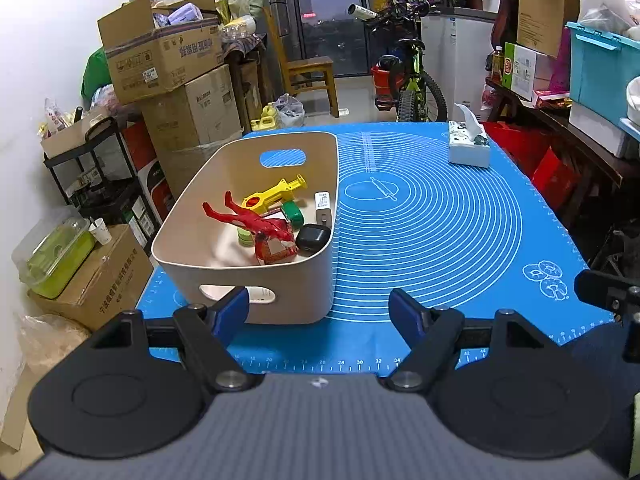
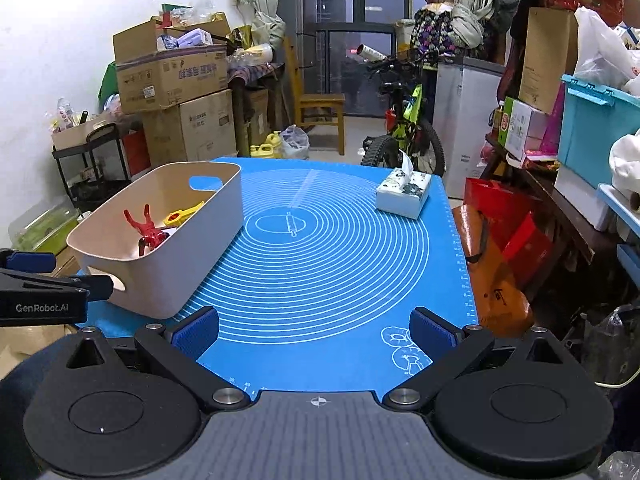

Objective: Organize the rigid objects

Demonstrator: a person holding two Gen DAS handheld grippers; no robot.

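Basket (image 1: 256, 280), left part of blue mat (image 1: 440, 240): held red clip (image 1: 256, 222), yellow tool (image 1: 276, 196), green pieces, black case (image 1: 313, 239), small white items. Tissue box (image 2: 403, 194) alone remained on the mat. Left gripper (image 1: 320, 314) and right gripper (image 2: 314, 334): jaws spread, empty. Sorting judged practically finished.

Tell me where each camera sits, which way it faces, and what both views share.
Left wrist view: rides the left gripper, angled down across the blue baking mat at the beige basket holding a red clamp and yellow toy; its own open fingers show, plus the right gripper's edge.
Right wrist view: rides the right gripper, facing the mat's rings and tissue box; its open fingers show, the left gripper at left.
Shared: mat, basket, tissue box, bicycle.
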